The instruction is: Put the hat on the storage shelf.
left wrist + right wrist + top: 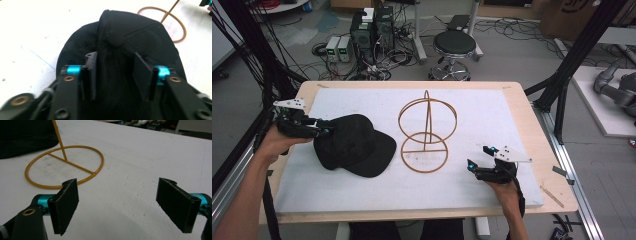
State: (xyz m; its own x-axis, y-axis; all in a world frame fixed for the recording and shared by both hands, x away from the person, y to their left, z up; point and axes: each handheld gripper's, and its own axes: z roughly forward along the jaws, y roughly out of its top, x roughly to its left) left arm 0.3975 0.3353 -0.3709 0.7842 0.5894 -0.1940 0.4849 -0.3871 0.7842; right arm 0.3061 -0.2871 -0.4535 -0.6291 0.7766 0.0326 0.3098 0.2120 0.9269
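Note:
A black cap [354, 145] lies on the white mat, left of a gold wire hat stand [427, 130] made of rings on an upright rod. My left gripper [324, 131] reaches the cap from the left. In the left gripper view its pads [91, 72] press a raised fold of the cap's mesh back [115, 75], with the left gripper [115, 57] over the crown and the stand's base ring [183, 32] beyond. My right gripper [479, 157] rests near the front right of the mat. The right gripper [117, 195] is wide open and empty, with the stand's base [72, 164] ahead on the left.
A white mat [492, 110] covers most of the wooden table [542, 150]. Beyond the far edge stand a black stool [454, 45] and computer boxes [372, 30] among cables. Black frame posts rise at both sides.

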